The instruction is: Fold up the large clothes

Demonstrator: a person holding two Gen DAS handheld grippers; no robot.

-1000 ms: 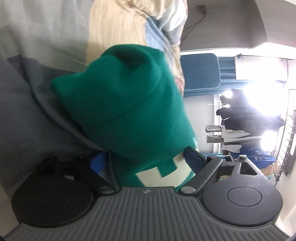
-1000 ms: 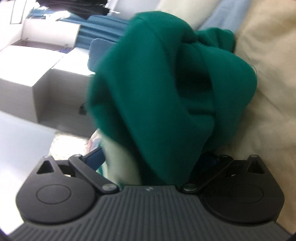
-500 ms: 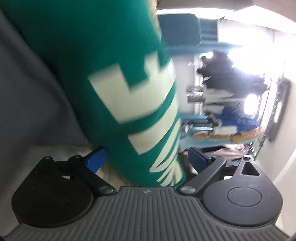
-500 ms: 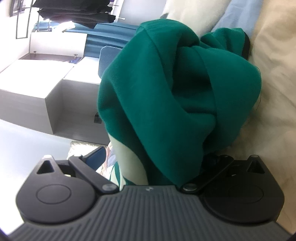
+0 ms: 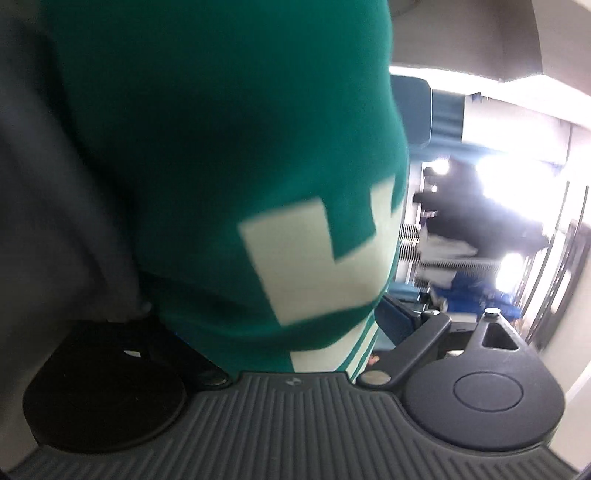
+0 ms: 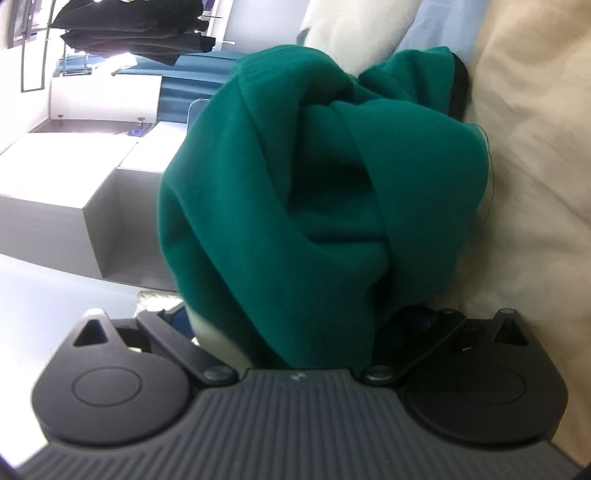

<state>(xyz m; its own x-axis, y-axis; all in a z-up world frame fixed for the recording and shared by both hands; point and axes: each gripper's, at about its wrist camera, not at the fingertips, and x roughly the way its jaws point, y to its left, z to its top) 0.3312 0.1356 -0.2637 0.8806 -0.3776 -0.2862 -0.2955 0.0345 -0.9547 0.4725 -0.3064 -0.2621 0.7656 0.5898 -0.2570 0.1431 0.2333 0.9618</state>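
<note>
A green sweatshirt (image 5: 221, 147) with cream block letters (image 5: 306, 258) fills the left wrist view and hangs close over my left gripper (image 5: 291, 325). Only that gripper's right blue finger pad (image 5: 395, 321) shows; the cloth runs down between the fingers and covers the left one. In the right wrist view the same sweatshirt (image 6: 295, 203) is a bunched, twisted mass rising from between the fingers of my right gripper (image 6: 303, 321). Both grippers' fingers stand fairly wide apart around thick folds, and the cloth hides their tips.
Grey fabric (image 5: 55, 221) lies to the left of the sweatshirt. Cream bedding (image 6: 535, 184) and a pale blue sheet (image 6: 443, 22) lie to the right. Both views are rolled sideways: a rack of dark clothes (image 6: 129, 33), a white and grey cabinet (image 6: 74, 177), a blue padded panel (image 5: 410, 107).
The left view went from the whole green lump to a close view of its cream letters, which now hang over the gripper. The right gripper shifted slightly and the bundle stayed fixed between its fingers.
</note>
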